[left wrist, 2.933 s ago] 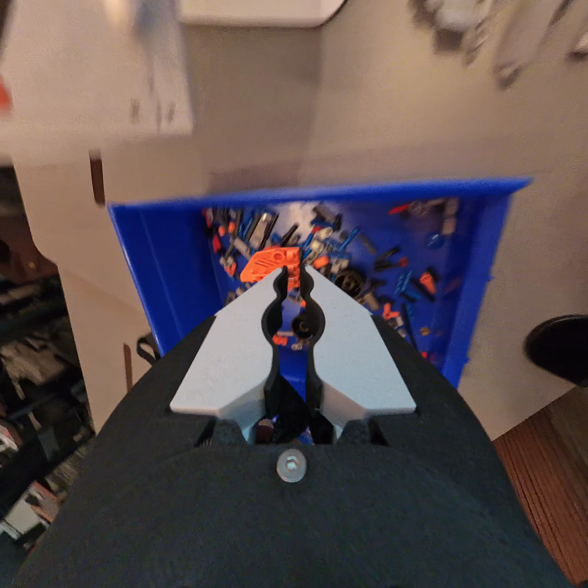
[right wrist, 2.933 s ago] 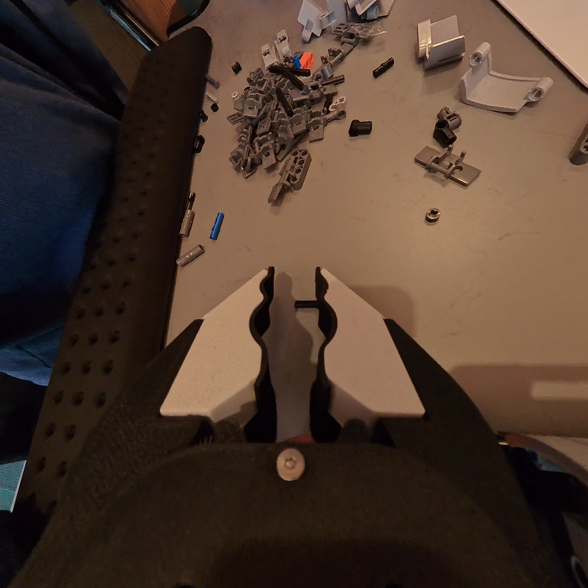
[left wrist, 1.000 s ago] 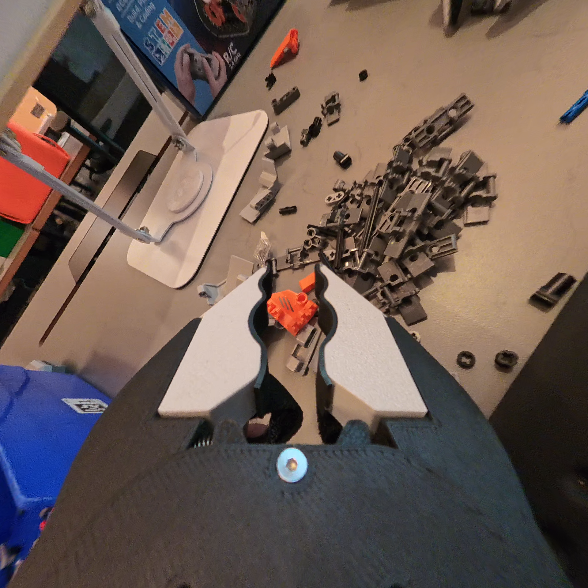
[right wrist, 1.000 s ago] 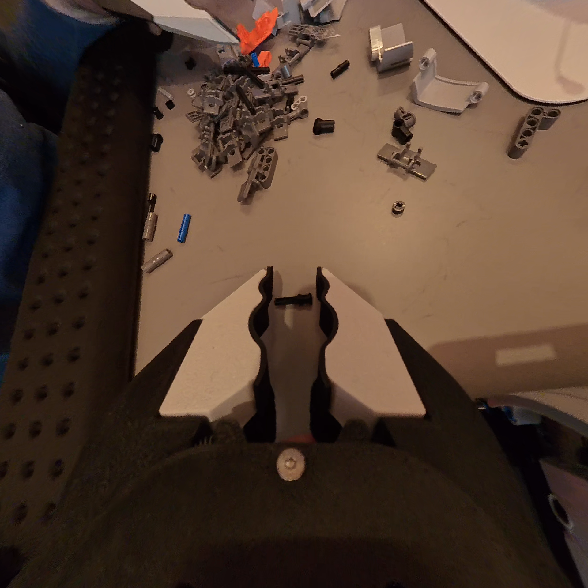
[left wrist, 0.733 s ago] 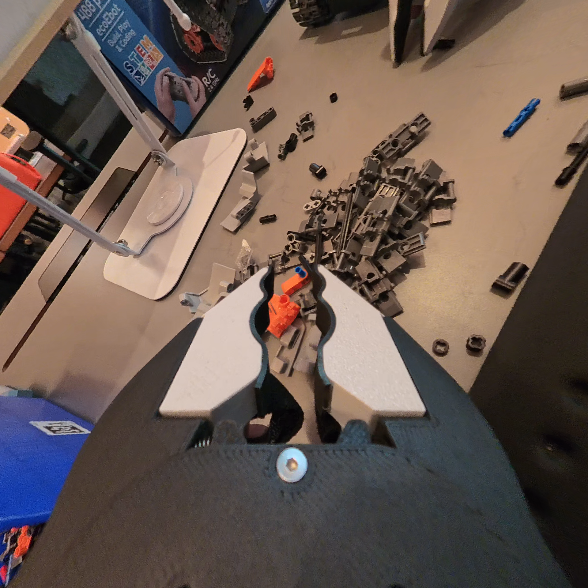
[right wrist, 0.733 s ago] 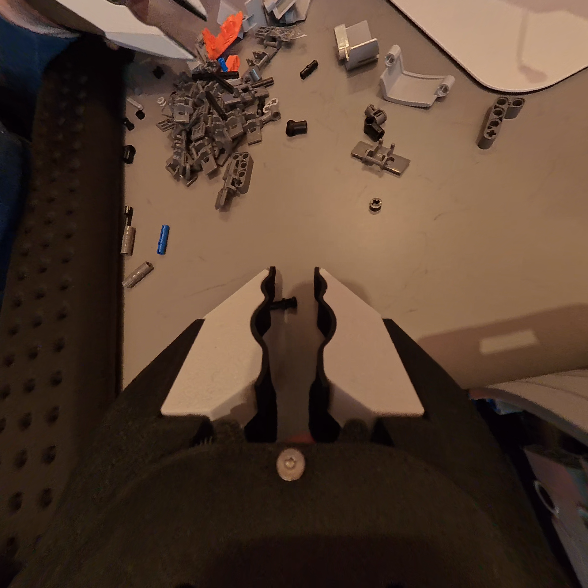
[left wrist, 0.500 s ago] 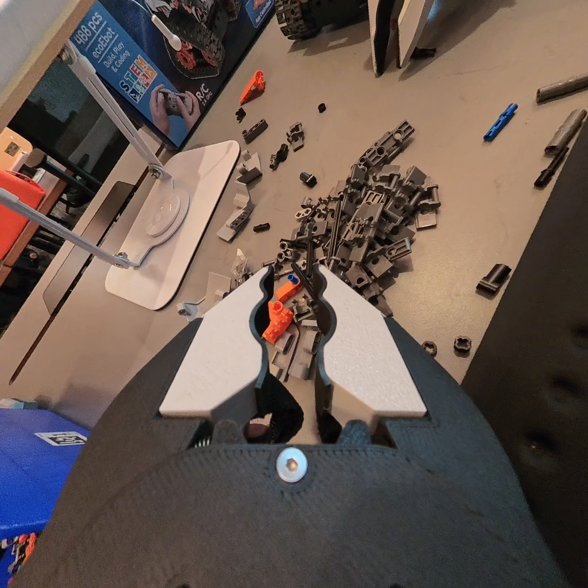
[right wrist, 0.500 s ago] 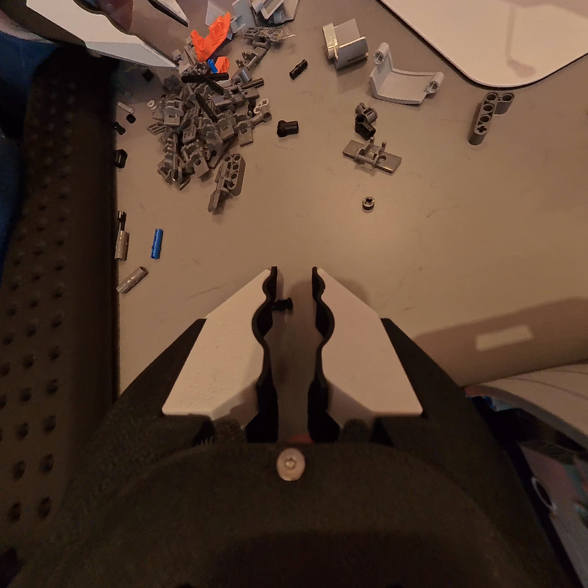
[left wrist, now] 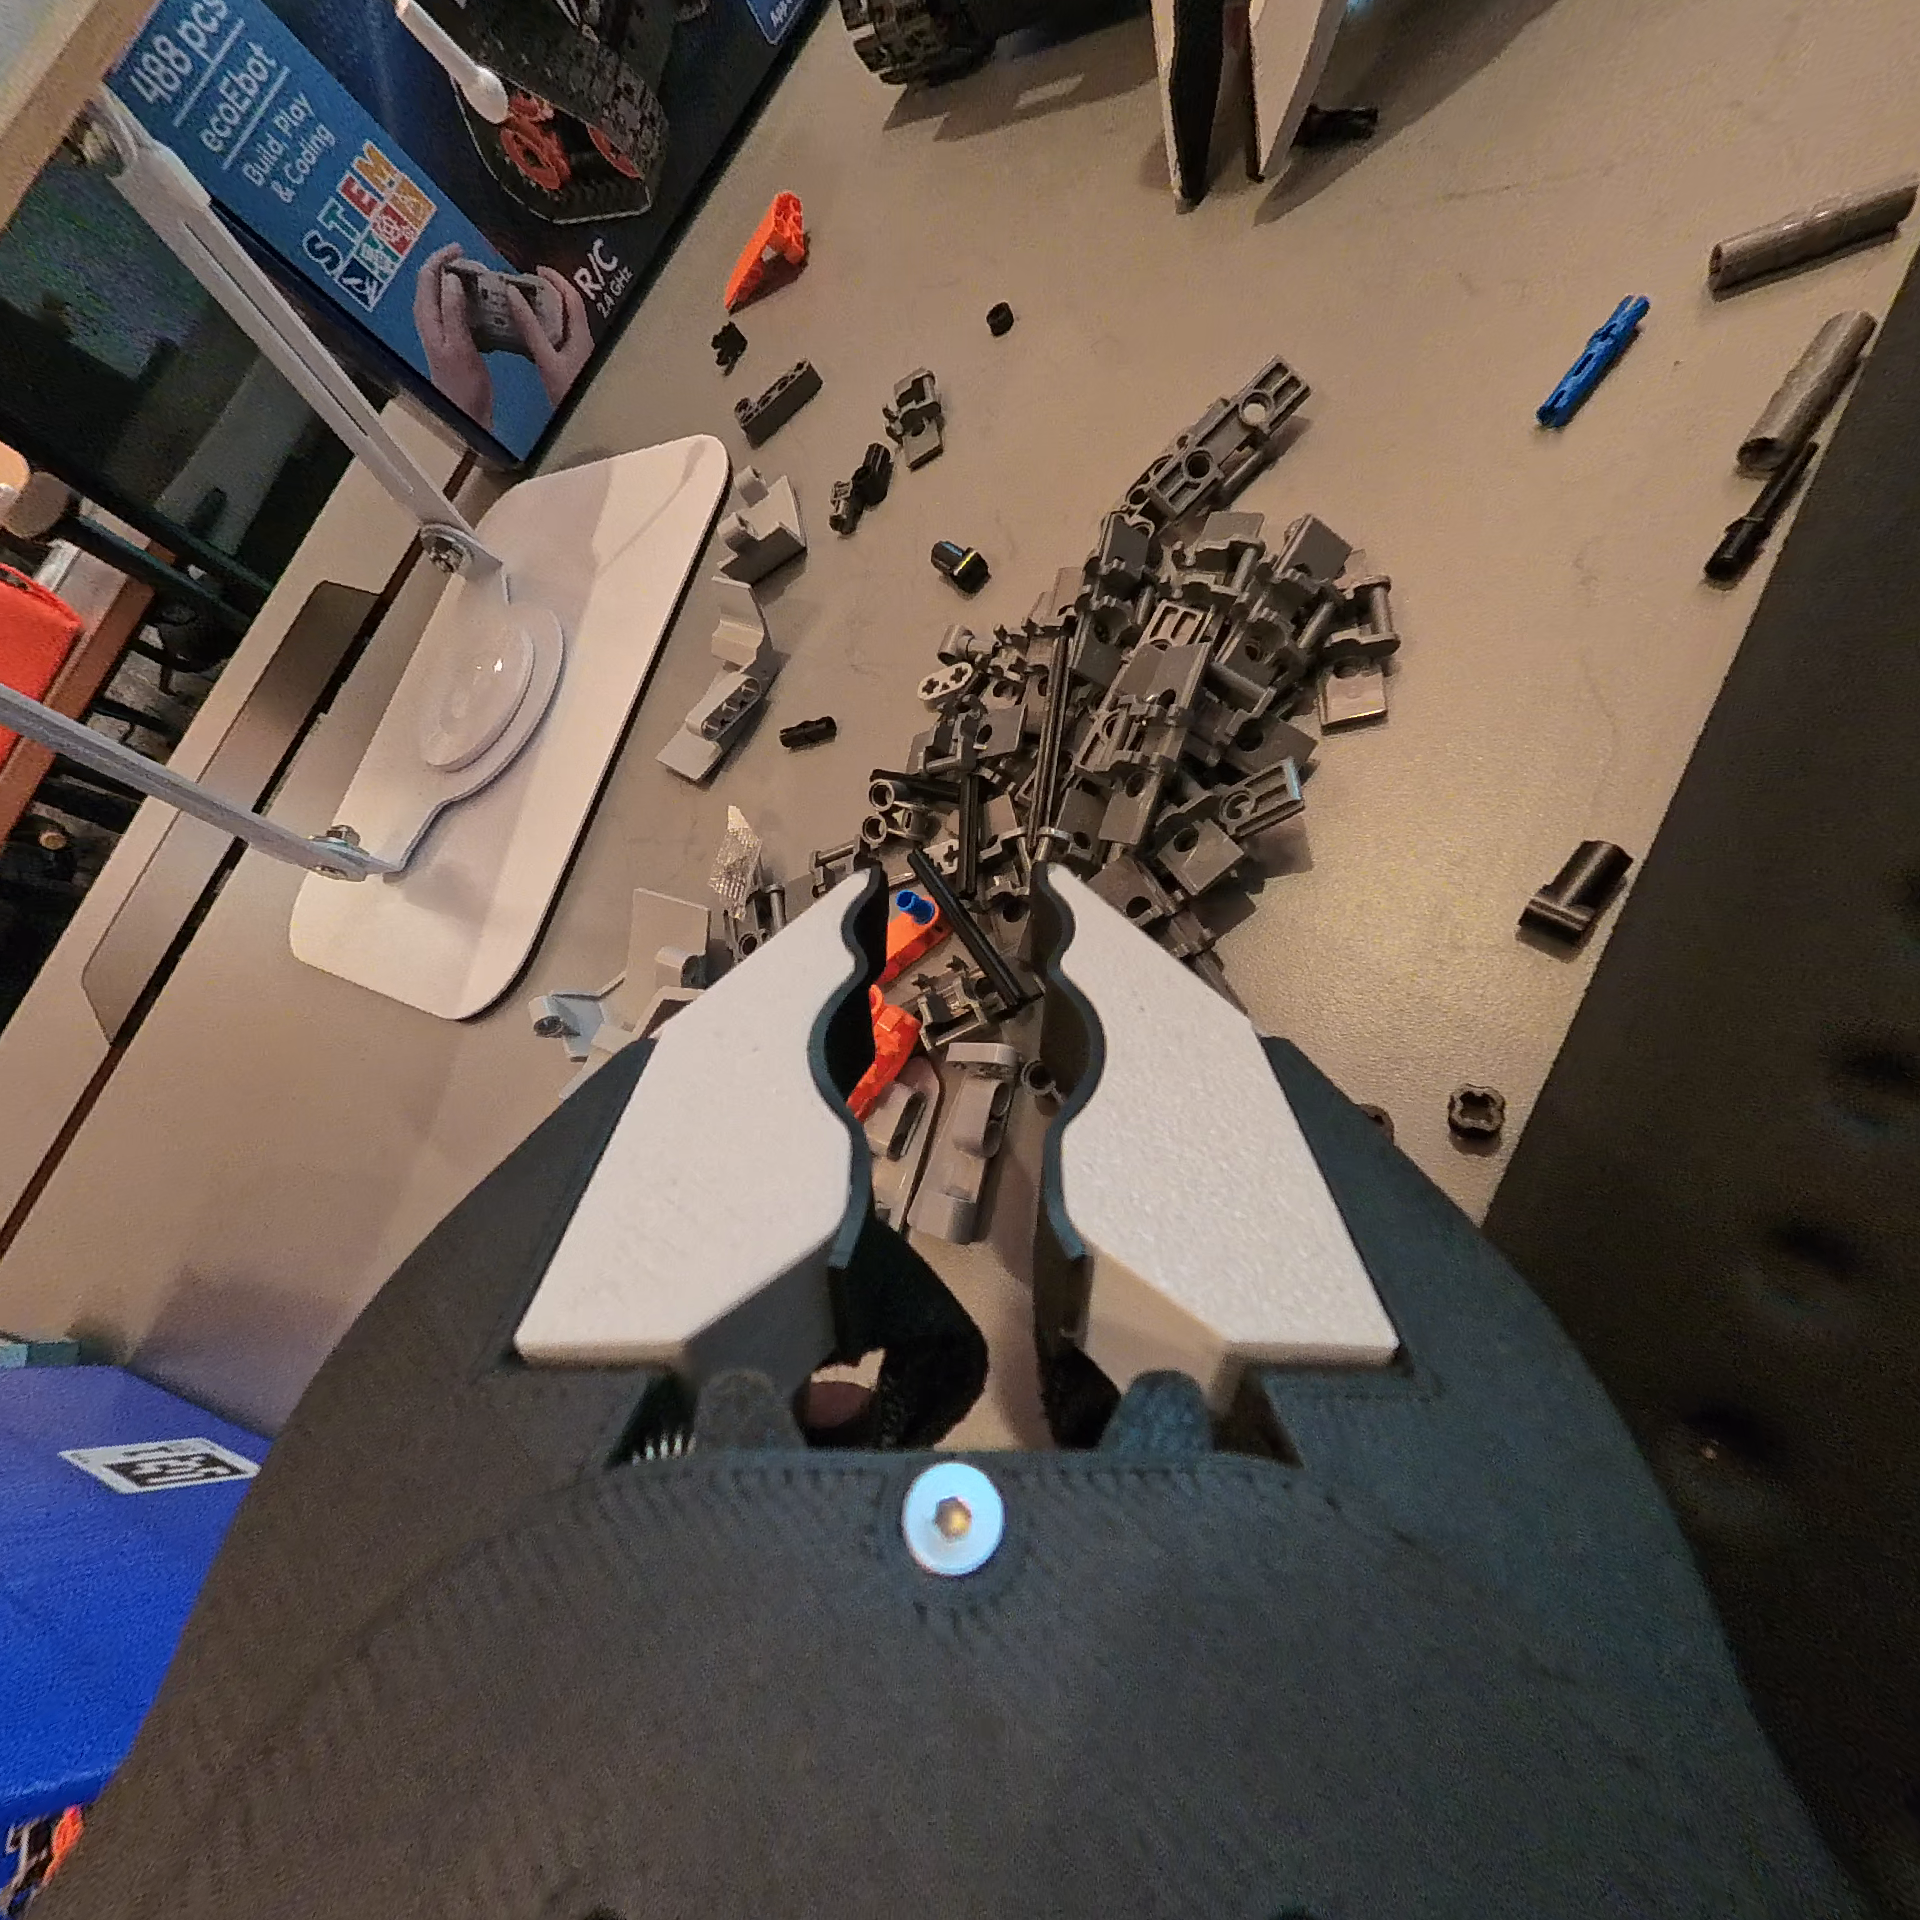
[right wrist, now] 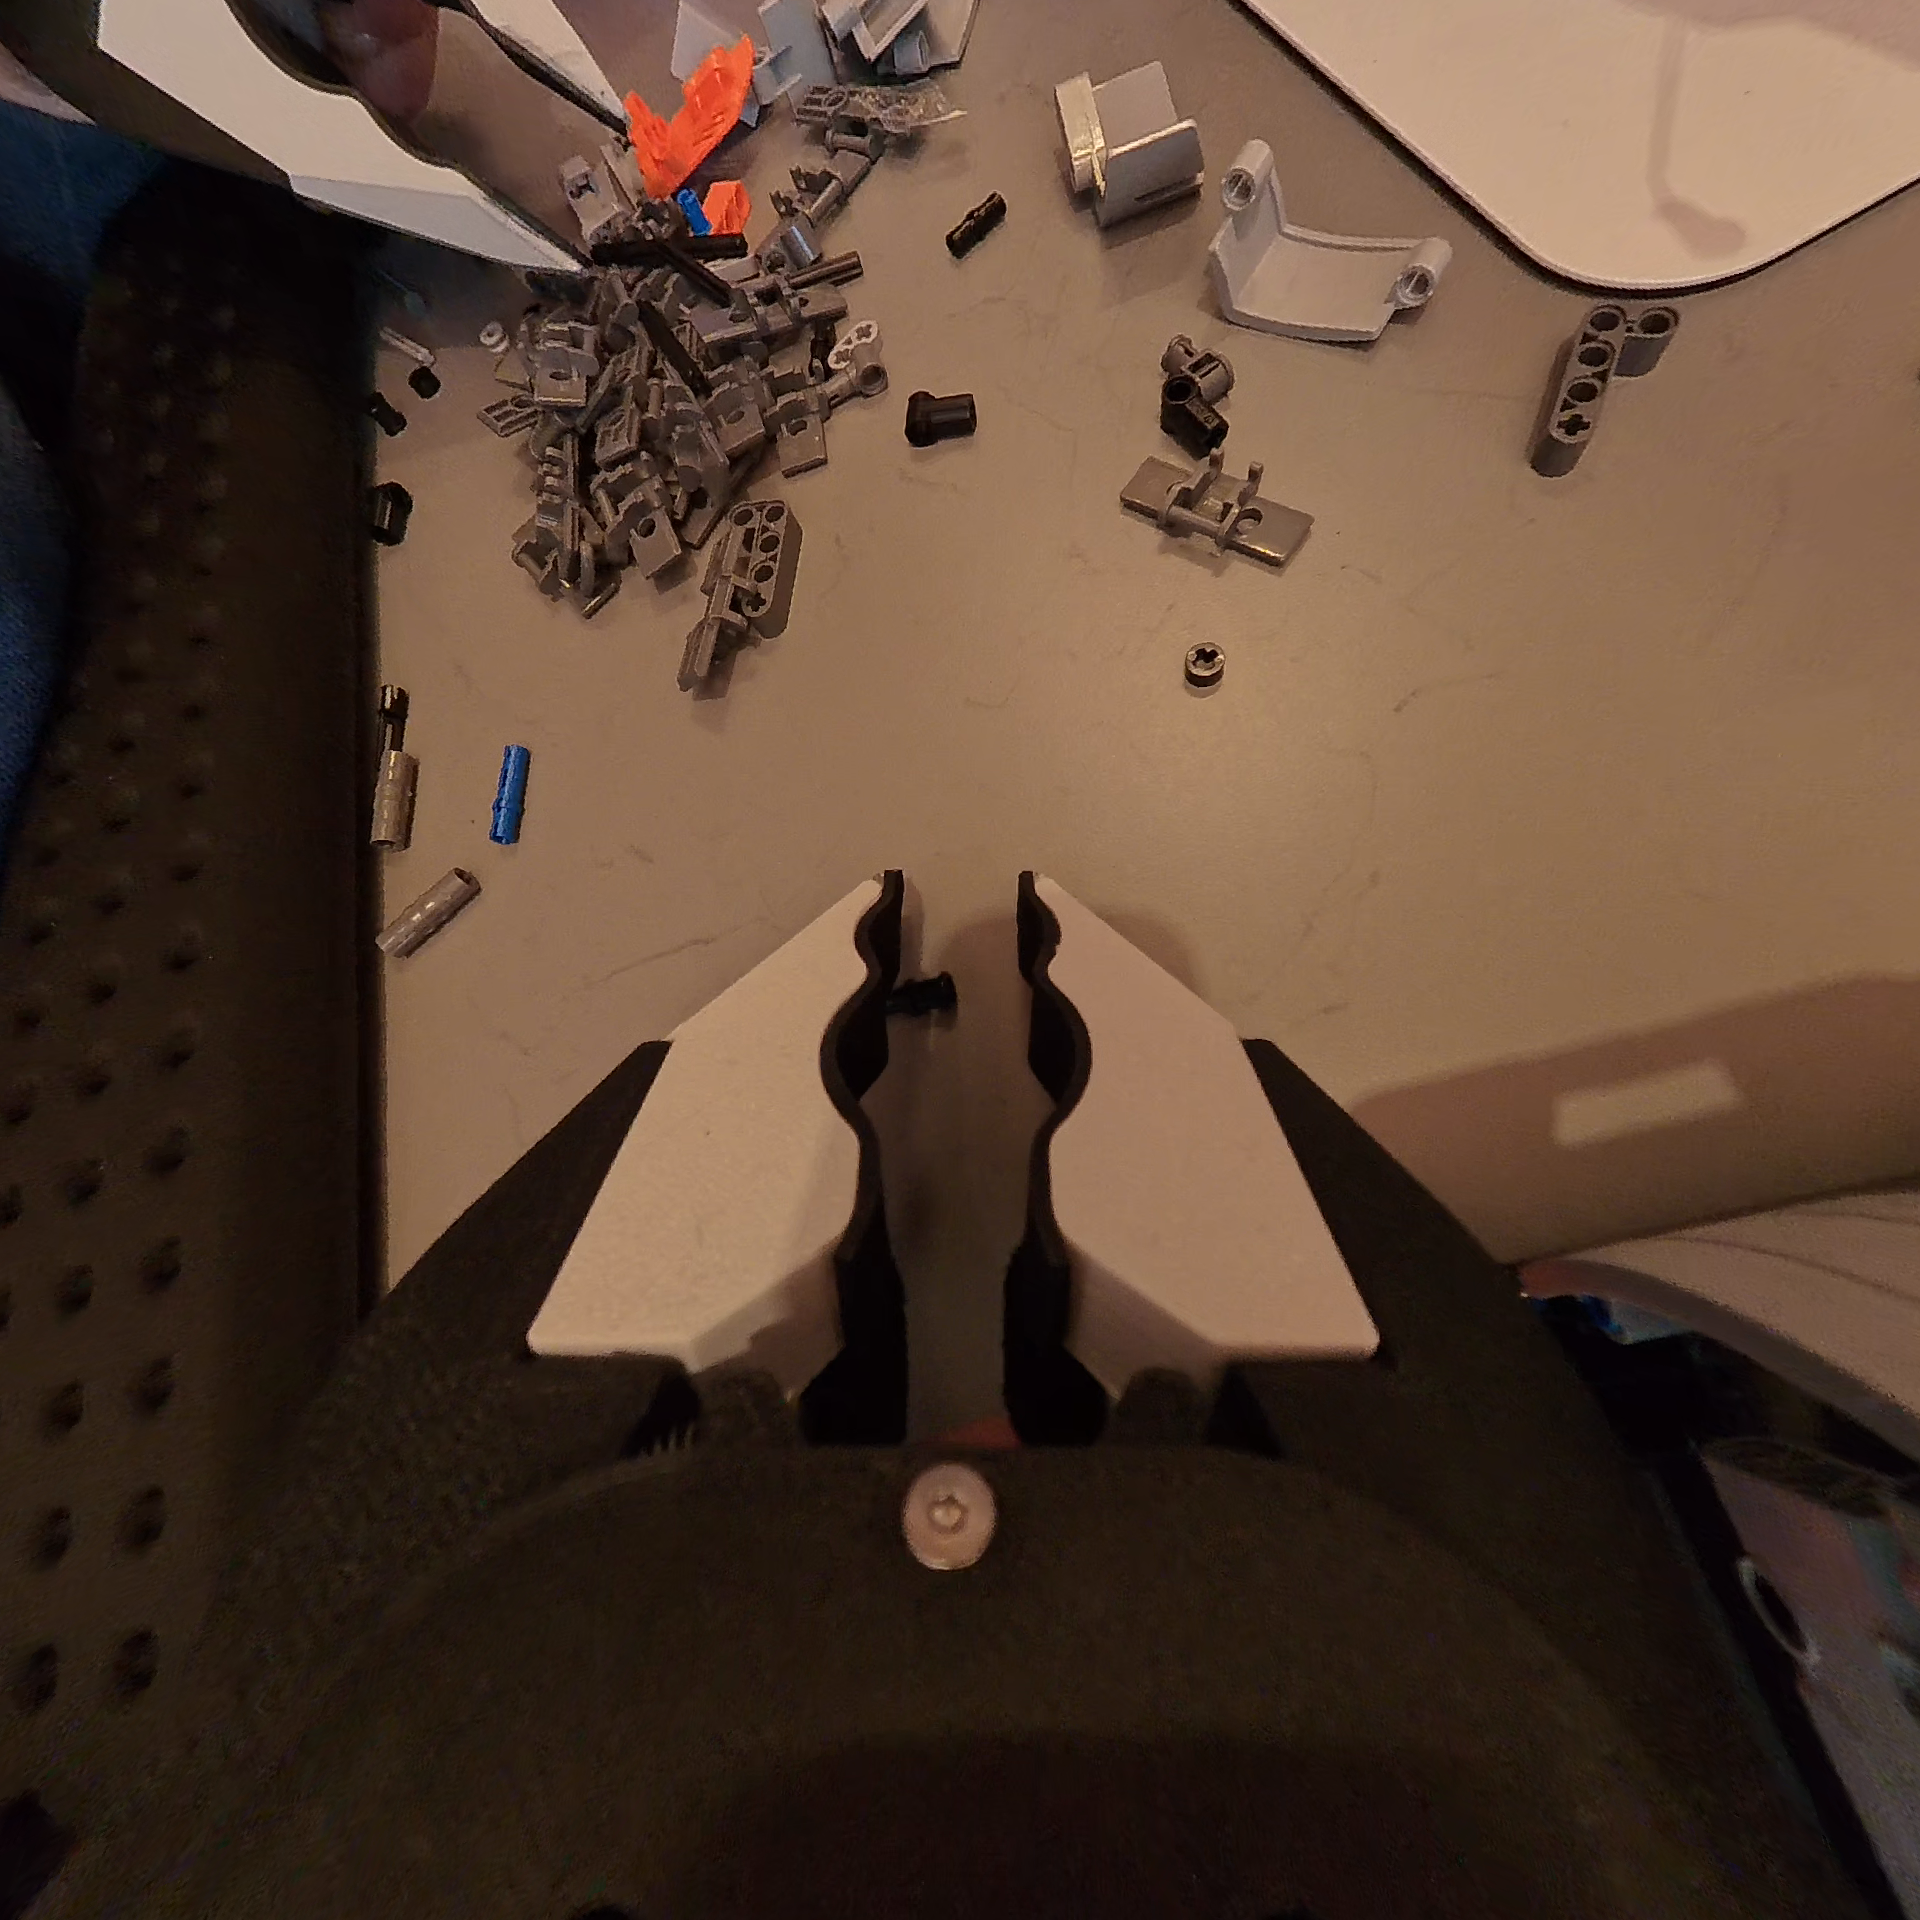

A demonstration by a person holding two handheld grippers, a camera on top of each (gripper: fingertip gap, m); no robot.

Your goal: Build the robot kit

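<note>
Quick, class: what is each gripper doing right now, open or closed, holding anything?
Left gripper: open, empty, above the orange piece beside the grey parts pile.
Right gripper: open, holding nothing; a small black pin lies between its fingers.

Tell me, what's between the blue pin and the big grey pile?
Nothing: in the right wrist view, only bare table lies between the blue pin and the grey pile.

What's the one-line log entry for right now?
left gripper: open, over orange piece at grey parts pile | right gripper: open, black pin between fingers, on table
</note>
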